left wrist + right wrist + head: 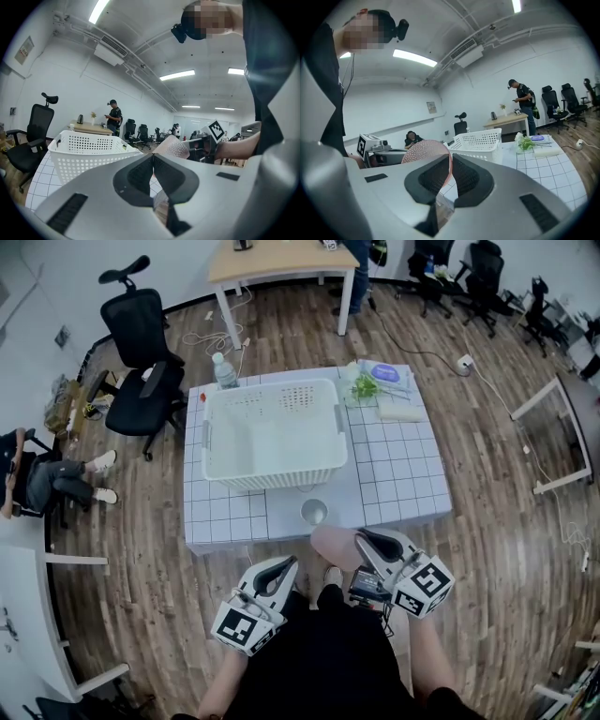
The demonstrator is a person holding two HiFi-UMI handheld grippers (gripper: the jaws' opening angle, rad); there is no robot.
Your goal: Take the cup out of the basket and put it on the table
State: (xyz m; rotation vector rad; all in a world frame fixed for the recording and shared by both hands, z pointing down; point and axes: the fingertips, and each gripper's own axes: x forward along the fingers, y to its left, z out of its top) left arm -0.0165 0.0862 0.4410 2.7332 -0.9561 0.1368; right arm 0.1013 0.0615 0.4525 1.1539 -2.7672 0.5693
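A pink dotted cup (pixel 333 546) hangs just off the table's near edge, tipped on its side. My right gripper (pixel 360 542) is shut on its thin wall. In the right gripper view the cup (pixel 423 151) juts left of the closed jaws of the right gripper (pixel 451 157). A second, pale cup (pixel 314 512) stands on the white gridded table (pixel 403 484) in front of the white basket (pixel 277 476), which looks empty. My left gripper (pixel 287 564) is shut on nothing, low and left of the pink cup (pixel 175 146). The left gripper (pixel 153 156) points past the basket (pixel 82 152).
A water bottle (pixel 224 371) stands behind the basket's left corner. Green flowers (pixel 364 385), a packet (pixel 385 374) and a folded cloth (pixel 401 412) lie at the table's far right. A black office chair (pixel 145 352) stands left, a wooden desk (pixel 281 263) behind it.
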